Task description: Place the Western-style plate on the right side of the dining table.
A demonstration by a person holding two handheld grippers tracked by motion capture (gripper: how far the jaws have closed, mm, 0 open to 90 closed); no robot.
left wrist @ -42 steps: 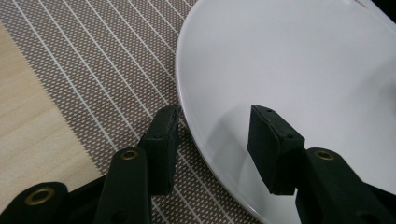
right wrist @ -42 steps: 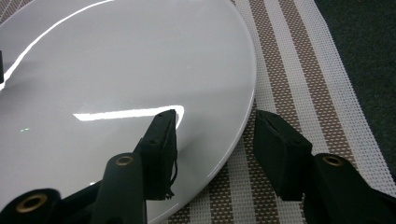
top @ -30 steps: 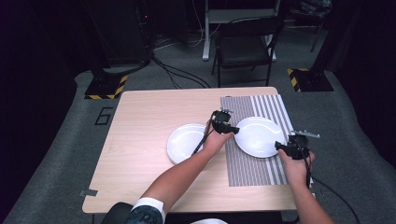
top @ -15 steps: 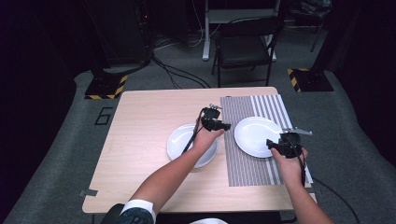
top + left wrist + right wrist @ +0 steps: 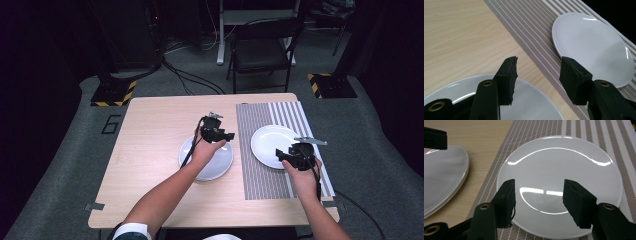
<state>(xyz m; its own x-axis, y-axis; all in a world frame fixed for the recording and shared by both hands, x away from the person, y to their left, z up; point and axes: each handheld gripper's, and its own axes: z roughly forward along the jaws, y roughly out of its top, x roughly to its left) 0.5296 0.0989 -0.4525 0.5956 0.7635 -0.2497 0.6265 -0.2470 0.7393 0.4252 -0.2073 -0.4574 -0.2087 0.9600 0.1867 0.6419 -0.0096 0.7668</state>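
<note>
One white plate lies on the striped placemat. Another white plate sits on the bare wood to its left. In the right gripper view that left plate shows a doubled rim, as if stacked. My left gripper hovers over the left plate's far edge and points right towards the mat. Its jaws have just been opening and nothing is between them. My right gripper is open over the near right part of the mat's plate, holding nothing.
The wooden table has bare wood at the left and front. A black chair stands beyond the far edge. Cables and yellow-black stand bases lie on the grey floor.
Both hands have moved to the left and a little up. The left gripper left the mat plate's edge and now hangs over the left plate. Its jaws stand wider.
</note>
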